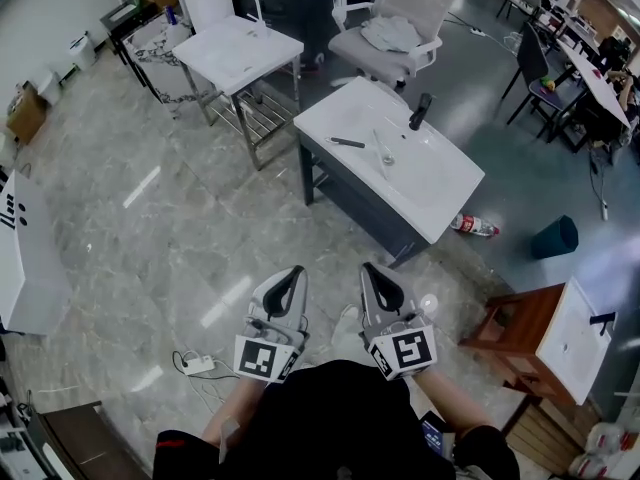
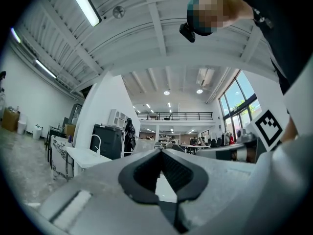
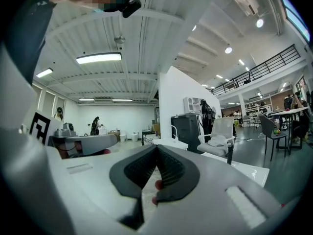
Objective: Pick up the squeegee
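Observation:
A white sink cabinet (image 1: 440, 183) stands a few steps ahead in the head view, with a black tap (image 1: 420, 111) at its far side. On its top lies a thin dark tool, the squeegee (image 1: 347, 143) as far as I can tell, beside a small clear object (image 1: 385, 154). My left gripper (image 1: 292, 280) and right gripper (image 1: 378, 278) are held side by side low in front of my body, well short of the cabinet and pointing level towards it. The left gripper (image 2: 160, 153) is shut on nothing. The right gripper (image 3: 156, 148) also has its pads together with nothing between them.
A white table (image 1: 240, 53) and a white office chair (image 1: 390, 38) stand beyond the cabinet. A bottle (image 1: 475, 226) lies on the floor to its right, near a dark bin (image 1: 555, 236). At right is a wooden stand with a small basin (image 1: 565, 340). A power strip (image 1: 197, 365) lies near my left foot.

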Tool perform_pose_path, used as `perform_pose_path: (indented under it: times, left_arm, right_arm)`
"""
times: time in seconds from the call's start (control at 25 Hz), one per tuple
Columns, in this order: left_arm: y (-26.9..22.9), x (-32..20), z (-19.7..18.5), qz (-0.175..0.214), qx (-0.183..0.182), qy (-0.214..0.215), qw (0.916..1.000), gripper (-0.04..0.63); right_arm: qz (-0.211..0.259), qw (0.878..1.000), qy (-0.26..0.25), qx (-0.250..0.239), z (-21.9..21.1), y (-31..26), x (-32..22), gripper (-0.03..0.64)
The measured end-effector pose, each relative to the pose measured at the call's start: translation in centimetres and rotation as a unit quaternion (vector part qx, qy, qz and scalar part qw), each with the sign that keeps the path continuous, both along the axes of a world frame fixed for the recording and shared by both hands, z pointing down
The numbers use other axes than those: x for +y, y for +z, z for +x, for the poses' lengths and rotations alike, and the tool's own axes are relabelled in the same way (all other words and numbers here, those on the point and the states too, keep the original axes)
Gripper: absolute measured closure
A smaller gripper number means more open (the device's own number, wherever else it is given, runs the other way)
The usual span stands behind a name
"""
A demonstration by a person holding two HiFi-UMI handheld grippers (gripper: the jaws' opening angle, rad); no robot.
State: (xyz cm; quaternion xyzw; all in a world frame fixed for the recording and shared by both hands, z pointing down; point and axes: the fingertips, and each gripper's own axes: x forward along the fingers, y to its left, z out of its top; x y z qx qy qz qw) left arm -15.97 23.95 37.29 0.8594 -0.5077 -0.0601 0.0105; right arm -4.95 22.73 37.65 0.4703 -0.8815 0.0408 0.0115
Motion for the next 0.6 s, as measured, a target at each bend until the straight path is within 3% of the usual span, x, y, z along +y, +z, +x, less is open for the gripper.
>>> perform_pose_path:
  times: [0.6]
  left_arm:
    - [-0.7,-10.9,4.4,0.013,-0.007,-0.032,0.9994,0.594]
  right_arm:
    - [0.009,0.999,-0.043,-0.001,3.6,-0.5,-12.1,0.615]
